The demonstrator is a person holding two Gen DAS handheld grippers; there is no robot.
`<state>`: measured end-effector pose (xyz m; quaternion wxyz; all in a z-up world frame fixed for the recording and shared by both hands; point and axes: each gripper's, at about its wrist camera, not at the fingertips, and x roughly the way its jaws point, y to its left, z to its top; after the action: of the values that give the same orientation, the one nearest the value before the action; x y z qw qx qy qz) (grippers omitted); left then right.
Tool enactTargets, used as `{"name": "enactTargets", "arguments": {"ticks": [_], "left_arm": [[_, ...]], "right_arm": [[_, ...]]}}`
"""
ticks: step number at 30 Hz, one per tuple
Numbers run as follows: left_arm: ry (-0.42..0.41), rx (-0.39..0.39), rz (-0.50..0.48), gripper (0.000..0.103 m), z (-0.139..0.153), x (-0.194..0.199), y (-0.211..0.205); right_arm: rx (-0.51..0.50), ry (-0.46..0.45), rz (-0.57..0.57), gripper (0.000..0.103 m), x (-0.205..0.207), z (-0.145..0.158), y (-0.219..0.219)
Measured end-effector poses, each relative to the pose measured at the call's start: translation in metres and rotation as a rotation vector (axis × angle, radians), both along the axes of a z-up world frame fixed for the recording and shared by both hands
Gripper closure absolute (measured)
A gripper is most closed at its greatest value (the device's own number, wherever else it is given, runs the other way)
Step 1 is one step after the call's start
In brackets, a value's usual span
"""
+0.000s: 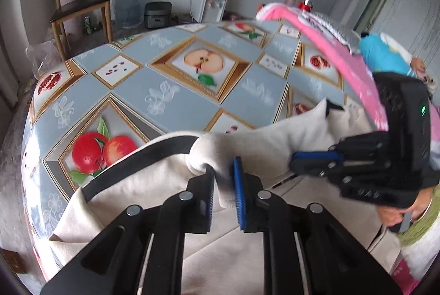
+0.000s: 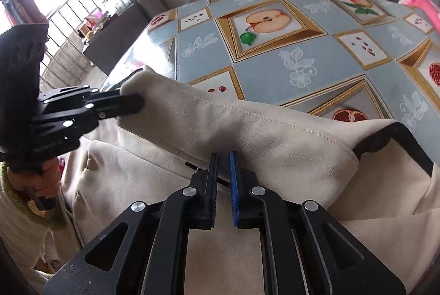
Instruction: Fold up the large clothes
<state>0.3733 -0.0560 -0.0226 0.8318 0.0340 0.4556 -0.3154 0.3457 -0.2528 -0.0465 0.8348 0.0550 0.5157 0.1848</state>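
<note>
step: mid-fold, cream garment | left gripper, right gripper both pinch its raised fold (lifted off worktop) | next: carry over, lay flat

The table wears a glossy blue-grey cloth printed with framed apples and pomegranates. A cream garment with black trim lies on its near side; pink clothing lies along its right edge
</note>
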Motion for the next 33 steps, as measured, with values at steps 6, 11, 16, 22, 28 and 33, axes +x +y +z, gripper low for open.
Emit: {"name": "enactTargets", "arguments": {"ticks": [6, 11, 16, 22, 28, 33], "left_arm": [[0.043, -0.025, 0.041, 0.087, -0.003, 0.002, 0.017], [0.017, -0.036, 0.122, 0.087, 0.012, 0.007, 0.041], [0.076, -0.079, -0.003, 0.087, 0.012, 0.001, 0.006], [0.088, 0.104, -0.029, 0.087, -0.024, 0.001, -0.038], [0.046, 0.098, -0.031, 0.087, -0.026, -0.005, -0.034], [0.028, 0.083, -0.046, 0.087, -0.028, -0.008, -0.030]], "right_arm": [[-0.030, -0.019, 0.022, 0.094, -0.001, -0.001, 0.002], [-0.042, -0.034, 0.024, 0.095, -0.004, -0.001, 0.003], [-0.030, -0.041, 0.005, 0.094, -0.007, 0.000, 0.001], [-0.017, -0.052, -0.015, 0.095, -0.007, 0.000, -0.001], [0.017, -0.021, -0.028, 0.086, -0.013, 0.013, -0.021], [0.101, -0.012, -0.198, 0.053, -0.020, 0.032, -0.089]]}}
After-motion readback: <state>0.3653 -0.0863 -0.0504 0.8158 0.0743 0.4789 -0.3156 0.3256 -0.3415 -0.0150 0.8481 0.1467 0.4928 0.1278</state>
